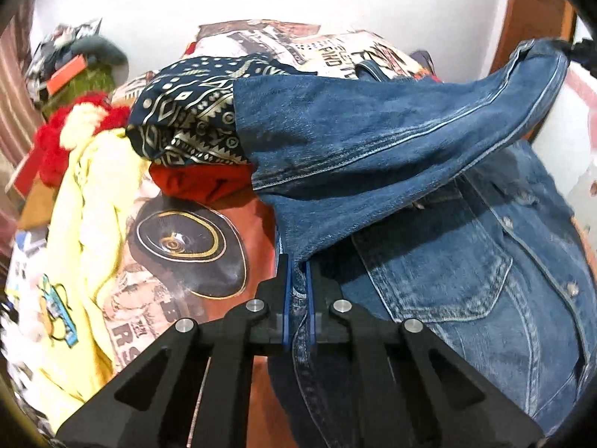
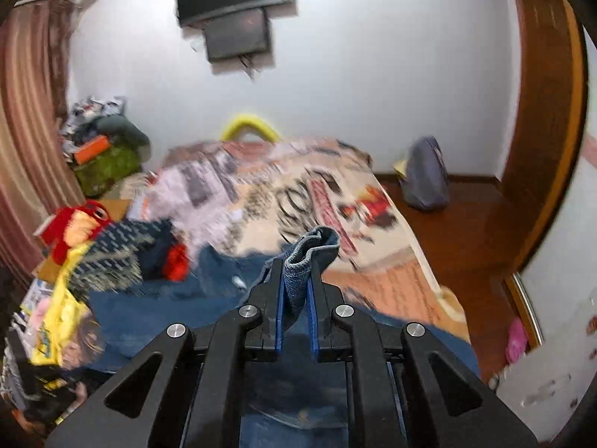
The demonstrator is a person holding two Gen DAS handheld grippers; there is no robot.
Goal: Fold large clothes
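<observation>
Denim jacket (image 1: 466, 261) lies on the bed (image 1: 238, 246), right of the patterned navy cloth (image 1: 186, 127). Left hand-held gripper (image 1: 297, 265) pinches its edge; right hand-held gripper (image 2: 296, 272) clamps the raised sleeve cuff (image 2: 313, 250). Next, probably, carry that sleeve across the body.

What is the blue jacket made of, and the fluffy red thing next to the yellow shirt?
The blue jacket looks like denim: thick woven cotton, faded matte blue, with pale stitched seams and metal buttons. The fluffy red thing looks like plush or shaggy yarn, fuzzy and soft; which one is hard to tell from here.
</observation>
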